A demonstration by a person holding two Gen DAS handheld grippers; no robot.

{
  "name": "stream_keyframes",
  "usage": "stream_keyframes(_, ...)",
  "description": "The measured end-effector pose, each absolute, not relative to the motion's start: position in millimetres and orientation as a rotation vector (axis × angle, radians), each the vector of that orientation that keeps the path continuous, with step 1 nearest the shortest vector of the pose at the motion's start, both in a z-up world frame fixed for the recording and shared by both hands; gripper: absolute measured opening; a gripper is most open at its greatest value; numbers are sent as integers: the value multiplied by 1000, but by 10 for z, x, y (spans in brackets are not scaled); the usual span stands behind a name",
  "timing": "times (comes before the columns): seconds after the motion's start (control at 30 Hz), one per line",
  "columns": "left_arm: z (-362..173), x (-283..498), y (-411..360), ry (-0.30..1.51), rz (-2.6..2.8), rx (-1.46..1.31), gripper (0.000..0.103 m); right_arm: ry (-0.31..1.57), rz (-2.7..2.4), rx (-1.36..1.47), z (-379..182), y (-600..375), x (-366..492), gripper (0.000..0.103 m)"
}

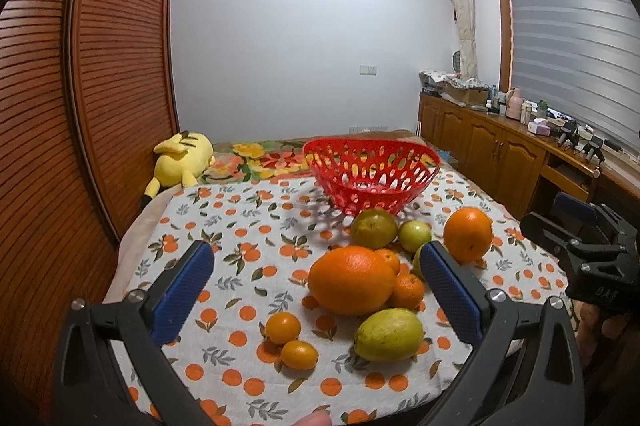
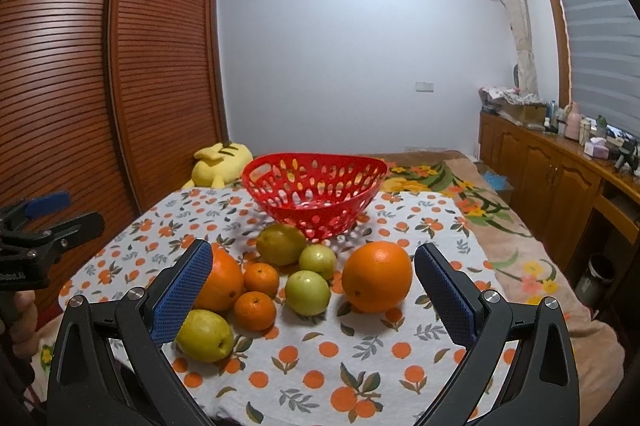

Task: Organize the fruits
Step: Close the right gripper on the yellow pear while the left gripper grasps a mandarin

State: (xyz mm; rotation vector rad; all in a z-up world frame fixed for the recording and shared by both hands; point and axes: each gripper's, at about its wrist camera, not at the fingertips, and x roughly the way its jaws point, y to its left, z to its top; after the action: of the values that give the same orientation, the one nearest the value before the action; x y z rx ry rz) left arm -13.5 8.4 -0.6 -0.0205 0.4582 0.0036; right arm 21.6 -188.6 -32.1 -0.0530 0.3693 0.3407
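Note:
A red perforated basket [image 1: 372, 172] [image 2: 316, 192] stands empty at the far side of an orange-print cloth [image 1: 240, 226]. In front of it lie loose fruits: a large orange [image 1: 352, 280] [image 2: 222, 280], a second orange [image 1: 468, 234] [image 2: 377, 276], a yellow-green pear [image 1: 388, 334] [image 2: 205, 335], a dull green fruit [image 1: 374, 228] [image 2: 281, 243], small green fruits [image 2: 308, 292] and several small tangerines [image 1: 283, 327] [image 2: 255, 310]. My left gripper [image 1: 318, 270] is open above the near fruits. My right gripper [image 2: 314, 268] is open too, with nothing between its fingers.
A yellow plush toy [image 1: 182, 158] lies at the back left by a slatted wooden wardrobe [image 1: 100, 86]. Wooden cabinets [image 1: 492, 154] with clutter on top run along the right under a window blind. A floral blanket [image 2: 480, 202] covers the bed beyond the cloth.

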Motion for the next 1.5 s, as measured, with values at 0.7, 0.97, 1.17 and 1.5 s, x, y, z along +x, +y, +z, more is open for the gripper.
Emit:
stream_keyframes(0.7, -900, 108, 414, 691, -51, -83, 92, 510, 533, -101, -831, -1379, 429, 95)
stream_keyframes(0.97, -1123, 199, 463, 762, -82, -119, 75, 583, 618, -103, -988, -1237, 486, 87)
stream_keyframes(1.17, -1214, 243, 485, 789, -112, -147, 61, 611, 648, -112, -1055, -1170, 497, 86)
stream_keyframes(1.5, -1315, 265, 497, 807, -157, -184, 36, 671, 690, -117, -1201, -1081, 562, 86)
